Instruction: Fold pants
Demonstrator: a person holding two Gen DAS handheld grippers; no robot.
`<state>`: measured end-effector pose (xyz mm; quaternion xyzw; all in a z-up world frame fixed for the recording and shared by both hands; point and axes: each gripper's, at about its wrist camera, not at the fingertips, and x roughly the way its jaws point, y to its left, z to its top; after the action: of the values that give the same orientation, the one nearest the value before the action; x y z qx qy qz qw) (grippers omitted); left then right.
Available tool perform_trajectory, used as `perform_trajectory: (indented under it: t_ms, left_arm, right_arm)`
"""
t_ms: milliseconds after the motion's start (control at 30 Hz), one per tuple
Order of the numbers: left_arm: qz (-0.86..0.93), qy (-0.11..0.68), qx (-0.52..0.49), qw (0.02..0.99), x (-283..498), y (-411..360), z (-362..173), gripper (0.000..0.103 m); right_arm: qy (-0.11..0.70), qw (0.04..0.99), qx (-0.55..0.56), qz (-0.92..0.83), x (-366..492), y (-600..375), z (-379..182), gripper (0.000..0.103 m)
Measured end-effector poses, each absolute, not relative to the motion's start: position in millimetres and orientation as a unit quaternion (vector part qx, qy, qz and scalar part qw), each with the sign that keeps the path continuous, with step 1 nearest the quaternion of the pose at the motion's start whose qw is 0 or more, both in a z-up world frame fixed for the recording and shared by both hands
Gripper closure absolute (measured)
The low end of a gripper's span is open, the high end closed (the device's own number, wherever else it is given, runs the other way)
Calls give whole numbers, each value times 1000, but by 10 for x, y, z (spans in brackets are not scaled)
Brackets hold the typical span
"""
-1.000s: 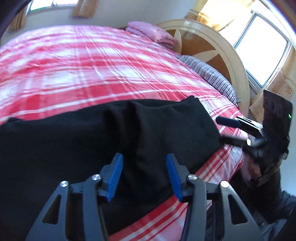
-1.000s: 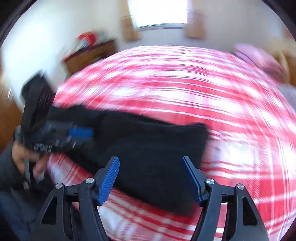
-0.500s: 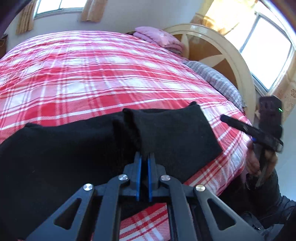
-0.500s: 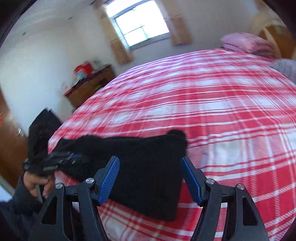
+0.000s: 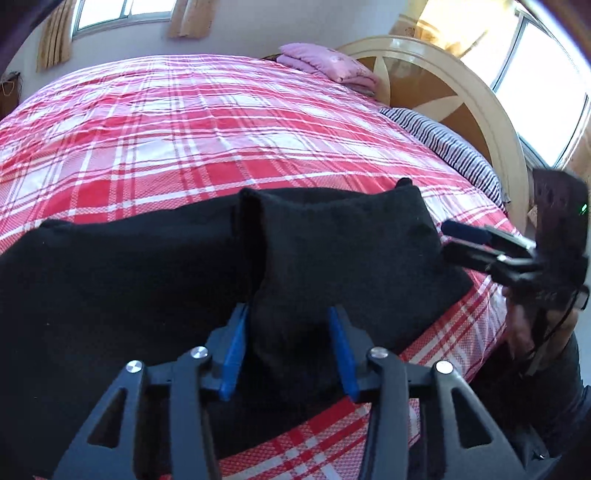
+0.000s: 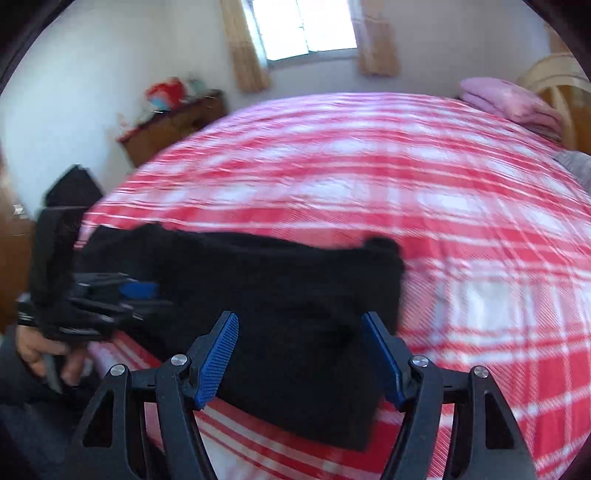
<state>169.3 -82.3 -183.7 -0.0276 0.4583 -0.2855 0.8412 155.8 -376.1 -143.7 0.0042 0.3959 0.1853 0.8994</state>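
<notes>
black pants lie on the bed under both open tools. left hand-held gripper straddles a raised fold, right hand-held gripper gapes. soft, floppy knit; pinch the folded edge.

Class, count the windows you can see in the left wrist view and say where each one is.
2. One window is in the far wall beyond the bed, between curtains. The other window is at the right, behind the headboard. Others may lie outside the view.
</notes>
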Motion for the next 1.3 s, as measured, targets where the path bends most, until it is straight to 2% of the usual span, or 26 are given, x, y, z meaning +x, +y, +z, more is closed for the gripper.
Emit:
perform_trajectory:
  t_ms: [67,167,267,533,667,767,933,1000,1133,1300]
  left_arm:
    - [-272,459,-24,846,1715,-745,-1807,57]
    - [-248,453,-23,856,1734,-543,-1727,57]
    - [-209,446,-7,870,1717,-233,-1629,57]
    - [-40,426,2,904,1604,1088,-1536,56]
    - [34,403,-40,913,1526,1780,-1516,56]
    - [62,409,-72,908,1541,2145,-1637,51]
    - [48,407,-109,906,1566,2284,-1865,49]
    - [43,407,-104,907,1557,2247,-1850,44]
    - [40,406,-106,907,1570,2231,-1825,44]
    - [47,406,-98,907,1566,2204,-1856,42]
  right_arm:
    - [390,898,9,203,1641,-3661,-1438,32]
    - [453,878,10,154,1964,-3612,-1718,31]
    - [440,887,4,140,1991,-3540,-1654,32]
    - [397,882,-42,251,1813,-2697,-1384,32]
    - [405,865,-60,289,1856,-2218,-1518,32]
    - [452,844,-72,281,1940,-1968,-1800,31]
    - [428,845,-170,271,1765,-1731,-1936,30]
    - [435,841,-149,285,1751,-1791,-1899,30]
    - [452,848,-82,264,1837,-2040,-1822,30]
    - [457,859,-82,216,1899,-2104,-1806,30]
